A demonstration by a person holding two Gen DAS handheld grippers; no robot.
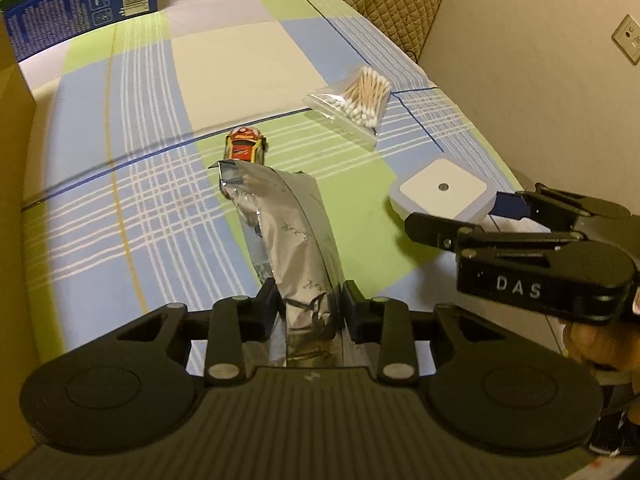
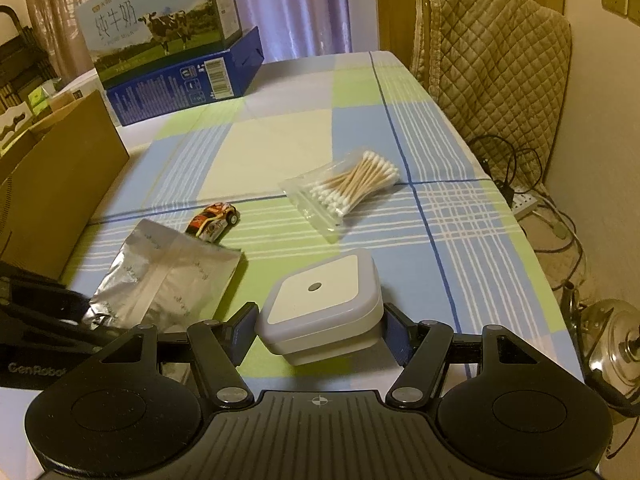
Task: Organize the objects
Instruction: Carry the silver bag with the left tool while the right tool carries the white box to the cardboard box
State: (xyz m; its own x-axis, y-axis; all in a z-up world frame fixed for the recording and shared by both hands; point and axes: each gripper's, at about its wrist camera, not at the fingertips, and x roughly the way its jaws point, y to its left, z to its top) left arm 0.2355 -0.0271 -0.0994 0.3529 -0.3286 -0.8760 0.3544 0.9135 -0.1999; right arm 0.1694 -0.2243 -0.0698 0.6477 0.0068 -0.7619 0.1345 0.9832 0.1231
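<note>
toy car (image 2: 213, 219) rear hidden behind foil pouch (image 2: 168, 276), milk carton (image 2: 160, 20) top cut off, print unreadable

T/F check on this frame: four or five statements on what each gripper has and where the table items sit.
1. The left gripper is shut on the foil pouch. True.
2. The right gripper straddles the white box. True.
3. The toy car is inside the cardboard box. False: it sits on the tablecloth, beside the pouch.
4. The swab bag is held by a gripper. False: it lies on the cloth, untouched.
5. The milk carton stands at the table's far end. True.
</note>
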